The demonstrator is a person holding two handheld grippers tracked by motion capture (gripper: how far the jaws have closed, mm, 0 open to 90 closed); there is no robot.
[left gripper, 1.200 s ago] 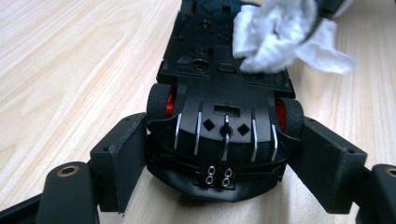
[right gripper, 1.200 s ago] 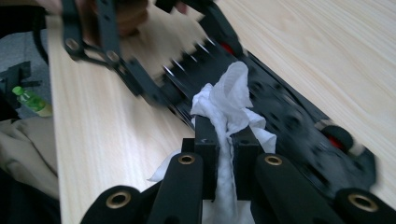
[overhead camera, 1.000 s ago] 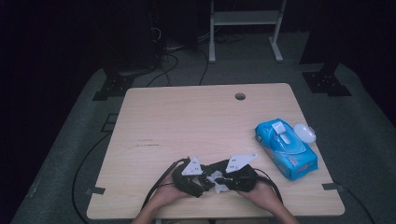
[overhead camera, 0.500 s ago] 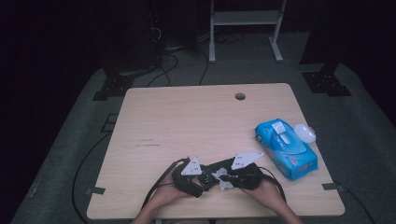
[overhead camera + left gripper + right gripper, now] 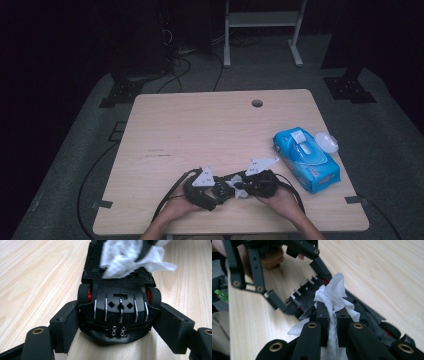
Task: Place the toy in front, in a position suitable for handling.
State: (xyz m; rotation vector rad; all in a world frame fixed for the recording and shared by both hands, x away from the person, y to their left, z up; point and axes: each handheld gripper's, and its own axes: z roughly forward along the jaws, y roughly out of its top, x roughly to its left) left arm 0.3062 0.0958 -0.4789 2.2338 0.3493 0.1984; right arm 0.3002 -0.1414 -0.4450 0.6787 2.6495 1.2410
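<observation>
My left gripper (image 5: pixel 120 328) is shut on the sides of a black toy car (image 5: pixel 120 307) with red wheel hubs, at one end of it. It holds the car just above the wooden table (image 5: pixel 200 125) near the front edge. My right gripper (image 5: pixel 333 315) is shut on a crumpled white wipe (image 5: pixel 334 290) and presses it onto the car's body (image 5: pixel 367 320). In the high view the left gripper (image 5: pixel 212 192) and the right gripper (image 5: pixel 242 186) meet nose to nose, with the wipe (image 5: pixel 234 184) between them. A hand holds each one.
A blue pack of wet wipes (image 5: pixel 306 159) lies at the right side of the table, with a white cap (image 5: pixel 326 142) beside its far end. A cable hole (image 5: pixel 257 103) sits near the far edge. Cables trail from both grippers off the front.
The right gripper has shifted slightly with the wipe against the car. The left gripper and the car have stayed in place.
</observation>
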